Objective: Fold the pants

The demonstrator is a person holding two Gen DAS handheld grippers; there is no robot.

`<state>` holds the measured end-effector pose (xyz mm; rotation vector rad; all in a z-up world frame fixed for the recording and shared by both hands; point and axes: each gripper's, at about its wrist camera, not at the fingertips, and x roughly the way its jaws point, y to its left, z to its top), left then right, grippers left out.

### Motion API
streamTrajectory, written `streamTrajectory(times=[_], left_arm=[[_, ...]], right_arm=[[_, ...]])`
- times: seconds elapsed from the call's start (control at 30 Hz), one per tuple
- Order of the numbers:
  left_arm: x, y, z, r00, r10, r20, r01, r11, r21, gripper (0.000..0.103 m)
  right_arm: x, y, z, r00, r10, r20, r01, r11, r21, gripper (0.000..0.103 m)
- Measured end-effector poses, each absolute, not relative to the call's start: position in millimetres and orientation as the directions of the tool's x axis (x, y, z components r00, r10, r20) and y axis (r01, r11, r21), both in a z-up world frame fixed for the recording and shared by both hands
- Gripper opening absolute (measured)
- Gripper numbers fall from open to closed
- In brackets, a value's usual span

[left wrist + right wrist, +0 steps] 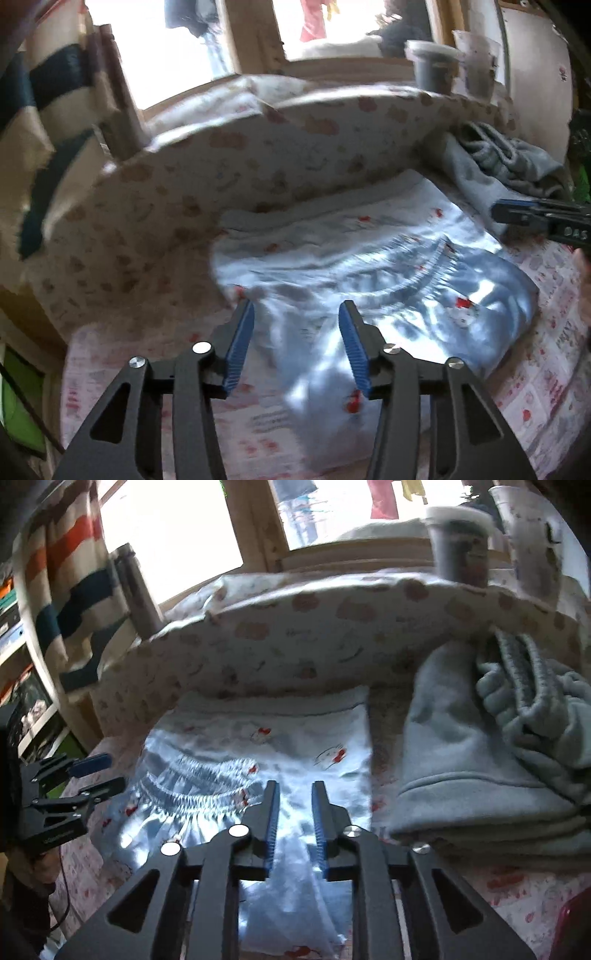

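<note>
Right now both sets of jaws stand apart with nothing between them. The left gripper (pixel 296 308) has its blue pads wide open, poised over the near edge of the pants (pixel 369 273), and I cannot tell whether the tips touch the cloth. The right gripper (pixel 293 788) shows a narrower gap, still open and holding nothing, its tips over the middle of the same garment.

The pants are pale blue with small red cartoon prints. They lie spread on a patterned sheet (pixel 535 387), with the gathered elastic waistband (pixel 192 779) towards the left of the right camera's picture and sunlight glaring off the fabric. From the left camera, the cloth seems doubled over itself, a lighter layer at the far side, though the blur keeps me from counting layers.

To my eye, this is a pause between folds: the garment sits fairly flat and both tools are free, as if lining up for the next grab. That move likely calls for each gripper to drop onto an edge, pinch all the layers together, and carry that edge across evenly so the slippery fabric does not slide apart.

Further out, a grey fleece garment (pixel 498 746) lies heaped at the far right, just beside the pants. A padded printed board (pixel 295 635) rises behind, and a grey cup (pixel 460 542) stands on the ledge by the window.
</note>
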<state>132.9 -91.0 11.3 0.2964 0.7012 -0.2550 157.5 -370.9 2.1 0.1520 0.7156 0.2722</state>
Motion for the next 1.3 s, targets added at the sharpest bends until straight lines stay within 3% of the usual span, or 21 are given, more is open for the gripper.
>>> streamTrajectory(times=[0.07, 0.13, 0.2, 0.3, 0.43, 0.53, 0.63, 0.73, 0.8, 0.83, 0.87, 0.9, 1.13, 1.3], left_arm=[[137, -81, 21, 0.750, -0.118, -0.651, 0.298, 0.939, 0.173, 0.050], [145, -74, 30, 0.765, -0.107, -0.635, 0.268, 0.950, 0.162, 0.057], [153, -68, 39, 0.782, -0.085, -0.617, 0.229, 0.960, 0.158, 0.073], [167, -61, 41, 0.751, -0.093, -0.653, 0.219, 0.969, 0.114, 0.073], [161, -60, 24, 0.671, -0.225, -0.707, 0.334, 0.942, 0.017, 0.073], [160, -71, 2, 0.603, -0.251, -0.757, 0.398, 0.917, 0.013, 0.066], [169, -80, -19, 0.539, -0.261, -0.801, 0.415, 0.910, -0.017, 0.058], [177, -88, -31, 0.541, -0.223, -0.811, 0.414, 0.910, 0.026, 0.043], [180, -94, -30, 0.565, -0.210, -0.798, 0.413, 0.909, 0.053, 0.027], [181, -96, -29, 0.560, -0.230, -0.796, 0.425, 0.904, 0.037, 0.021], [181, -99, -27, 0.549, -0.258, -0.795, 0.443, 0.896, 0.015, 0.010], [182, -100, -25, 0.545, -0.271, -0.794, 0.455, 0.891, 0.008, 0.008], [188, -110, 0, 0.615, -0.279, -0.737, 0.446, 0.894, 0.034, 0.004], [206, -114, 5, 0.636, -0.260, -0.727, 0.427, 0.903, 0.050, 0.004]], right_arm=[[158, -374, 12, 0.733, 0.295, -0.612, -0.191, 0.954, 0.230, 0.022], [159, -376, 24, 0.749, 0.284, -0.599, -0.184, 0.957, 0.225, 0.031], [162, -379, 35, 0.766, 0.276, -0.580, -0.169, 0.958, 0.232, 0.055], [172, -382, 48, 0.766, 0.283, -0.577, -0.162, 0.954, 0.252, 0.055], [165, -369, 45, 0.723, 0.355, -0.593, -0.275, 0.935, 0.225, 0.054], [164, -352, 25, 0.678, 0.343, -0.651, -0.327, 0.933, 0.151, 0.048], [176, -344, 2, 0.609, 0.369, -0.702, -0.334, 0.922, 0.195, 0.044], [190, -340, -15, 0.582, 0.359, -0.730, -0.314, 0.927, 0.205, 0.044], [196, -336, -21, 0.574, 0.348, -0.741, -0.317, 0.929, 0.191, 0.041], [199, -332, -25, 0.540, 0.368, -0.757, -0.341, 0.918, 0.204, 0.034], [202, -330, -29, 0.508, 0.387, -0.769, -0.357, 0.908, 0.221, 0.014], [203, -329, -30, 0.499, 0.391, -0.773, -0.356, 0.906, 0.229, 0.003], [196, -336, -2, 0.659, 0.351, -0.665, -0.305, 0.933, 0.190, 0.001], [213, -339, 11, 0.685, 0.308, -0.660, -0.262, 0.950, 0.171, 0.001]])
